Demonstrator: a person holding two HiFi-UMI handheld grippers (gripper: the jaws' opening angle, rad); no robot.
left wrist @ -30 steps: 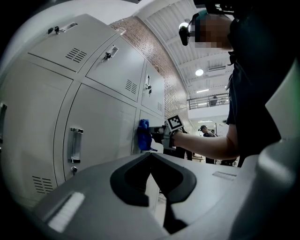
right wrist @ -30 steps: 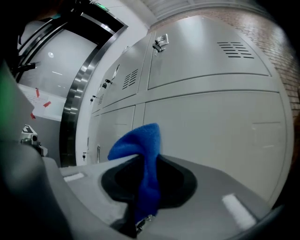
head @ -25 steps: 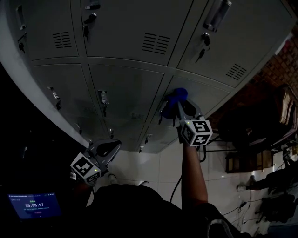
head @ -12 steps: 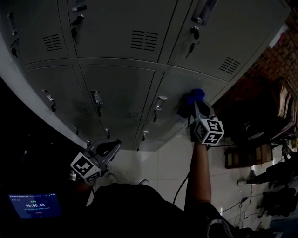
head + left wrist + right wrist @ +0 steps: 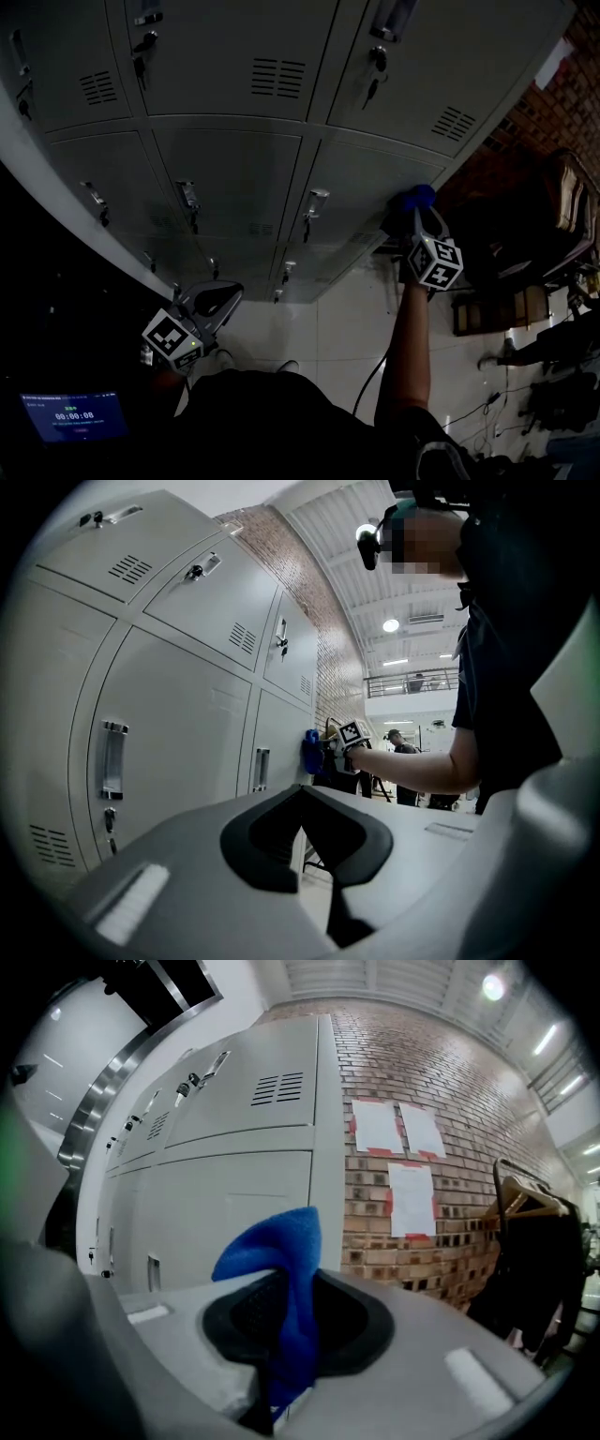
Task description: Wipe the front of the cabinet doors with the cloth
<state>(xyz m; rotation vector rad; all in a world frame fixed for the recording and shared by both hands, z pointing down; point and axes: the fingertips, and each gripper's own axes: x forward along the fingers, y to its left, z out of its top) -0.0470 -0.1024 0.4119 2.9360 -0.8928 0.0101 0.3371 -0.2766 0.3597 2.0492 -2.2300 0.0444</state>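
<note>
Grey metal cabinet doors fill the upper head view, each with a handle and a vent. A blue cloth is pinched in my right gripper and pressed against the right edge of the lower right door. In the right gripper view the cloth sticks up from the shut jaws of the right gripper, with the door just beyond. My left gripper hangs low, away from the doors. Its jaws are shut and empty in the left gripper view, where the cloth shows far off.
A brick wall with paper sheets adjoins the cabinet's right end. A clothes rack and dark furniture stand at the right on the white tiled floor. A lit timer screen is at lower left.
My right gripper has slid the blue cloth rightward across the lower right door, from near its handle to its right edge. The left gripper has stayed put.
</note>
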